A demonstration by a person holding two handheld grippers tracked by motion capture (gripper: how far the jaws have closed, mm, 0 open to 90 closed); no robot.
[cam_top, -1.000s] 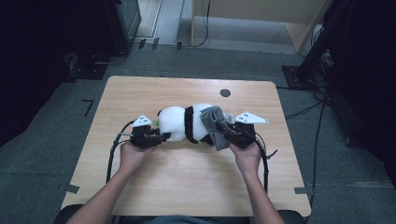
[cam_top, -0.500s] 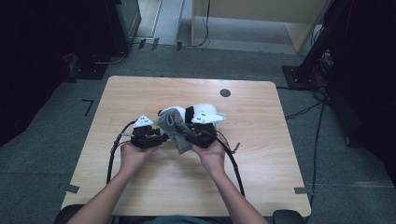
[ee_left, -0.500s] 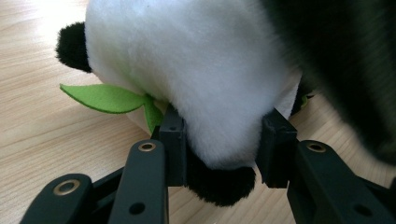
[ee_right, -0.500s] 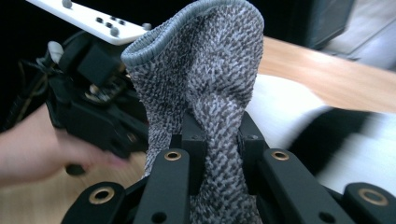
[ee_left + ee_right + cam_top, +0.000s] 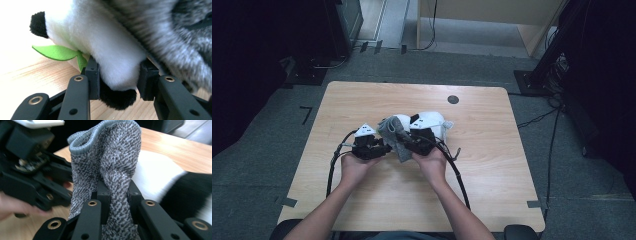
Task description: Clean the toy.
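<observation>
Wooden table [image 5: 492,170]: left gripper [image 5: 117,82] clamps plush panda [image 5: 107,50]; right gripper [image 5: 116,195] pinches grey sock [image 5: 112,170].

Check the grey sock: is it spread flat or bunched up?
Bunched up. The grey sock is pinched between the right tool's jaws, its cuff standing open above and folds hanging below.

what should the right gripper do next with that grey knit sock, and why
Probably ease the grey knit sock on over the end of the white and black plush panda. The right gripper pinches the sock with its cuff gaping beside the toy, and the left gripper clamps a plush limb, steadying it.
</observation>
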